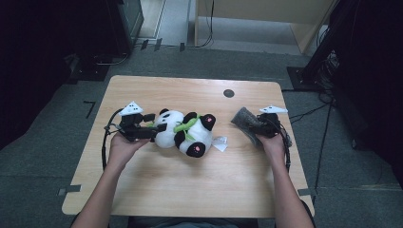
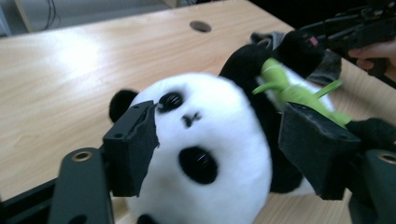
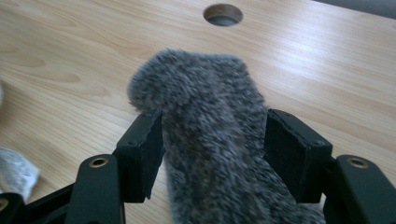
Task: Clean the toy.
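Our left tool [image 1: 159, 128] stands open around the panda's [image 1: 186, 134] head mid-worktop [image 1: 190, 190]; our right tool [image 1: 251, 124] grips the grey sock [image 1: 241, 117] at right. Next we likely regrip the panda for dressing.

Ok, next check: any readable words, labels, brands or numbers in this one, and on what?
None can be read.
White tag beside the plush panda: any print is too small and blurred to read.
Grey fuzzy piece between the right tool's jaws: no lettering visible.
Table: plain wood, no marks.
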`<state>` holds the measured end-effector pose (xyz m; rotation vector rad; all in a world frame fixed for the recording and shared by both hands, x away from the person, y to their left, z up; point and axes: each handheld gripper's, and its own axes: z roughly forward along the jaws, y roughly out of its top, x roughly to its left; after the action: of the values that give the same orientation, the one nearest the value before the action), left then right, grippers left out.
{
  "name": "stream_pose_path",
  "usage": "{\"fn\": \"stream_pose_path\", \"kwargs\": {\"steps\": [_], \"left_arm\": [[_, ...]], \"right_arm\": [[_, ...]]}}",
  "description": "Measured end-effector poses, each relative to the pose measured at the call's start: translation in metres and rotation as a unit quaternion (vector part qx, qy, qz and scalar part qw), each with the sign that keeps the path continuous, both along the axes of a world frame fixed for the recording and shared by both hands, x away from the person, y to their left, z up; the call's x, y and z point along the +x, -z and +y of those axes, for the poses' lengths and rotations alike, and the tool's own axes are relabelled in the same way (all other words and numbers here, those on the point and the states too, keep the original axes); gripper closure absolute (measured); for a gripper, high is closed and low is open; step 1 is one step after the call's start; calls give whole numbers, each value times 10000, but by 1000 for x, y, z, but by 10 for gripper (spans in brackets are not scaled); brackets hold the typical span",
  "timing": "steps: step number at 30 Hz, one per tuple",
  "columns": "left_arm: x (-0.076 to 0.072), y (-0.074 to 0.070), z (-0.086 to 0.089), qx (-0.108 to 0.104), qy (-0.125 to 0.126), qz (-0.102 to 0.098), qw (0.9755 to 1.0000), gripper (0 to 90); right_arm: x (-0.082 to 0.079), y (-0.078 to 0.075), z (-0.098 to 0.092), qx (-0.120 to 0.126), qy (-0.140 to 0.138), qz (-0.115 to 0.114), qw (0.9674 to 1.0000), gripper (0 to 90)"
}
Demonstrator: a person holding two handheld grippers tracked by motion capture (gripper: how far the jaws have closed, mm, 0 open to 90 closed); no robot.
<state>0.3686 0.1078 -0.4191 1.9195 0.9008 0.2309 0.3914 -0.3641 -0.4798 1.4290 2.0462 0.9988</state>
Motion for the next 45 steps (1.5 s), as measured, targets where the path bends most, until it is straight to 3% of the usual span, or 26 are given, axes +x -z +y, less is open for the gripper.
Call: {"fn": "stream_pose_path", "kwargs": {"steps": [4, 9, 15, 17, 21, 27, 36, 41, 45], "left_arm": [[3, 6, 9, 53, 24, 24, 10000, 263], [4, 15, 17, 94, 19, 51, 9999, 206], [6, 30, 28, -45, -91, 109, 9999, 98], [6, 33, 31, -115, -82, 131, 9998, 93], [7, 36, 34, -2, -12, 135, 9999, 81], [8, 43, 29, -173, 162, 209, 9995, 81], [14, 59, 5, 30, 549, 216, 9983, 33], [10, 65, -5, 344, 528, 79, 9980, 0], [8, 67, -6, 314, 427, 9, 9986, 0]], "right_arm": [[1, 2, -6, 175, 36, 117, 9998, 362], [1, 4, -11, 273, 2, 89, 9996, 244], [3, 11, -11, 142, -100, 211, 9996, 227], [4, 14, -11, 153, -102, 274, 9995, 246], [8, 21, -12, 57, -142, 409, 9990, 298], [11, 27, -11, 86, -168, 418, 9989, 367], [11, 30, -8, 30, -164, 392, 9991, 413], [12, 30, -8, -11, -164, 401, 9991, 448], [12, 30, -9, -1, -137, 425, 9990, 499]]}}
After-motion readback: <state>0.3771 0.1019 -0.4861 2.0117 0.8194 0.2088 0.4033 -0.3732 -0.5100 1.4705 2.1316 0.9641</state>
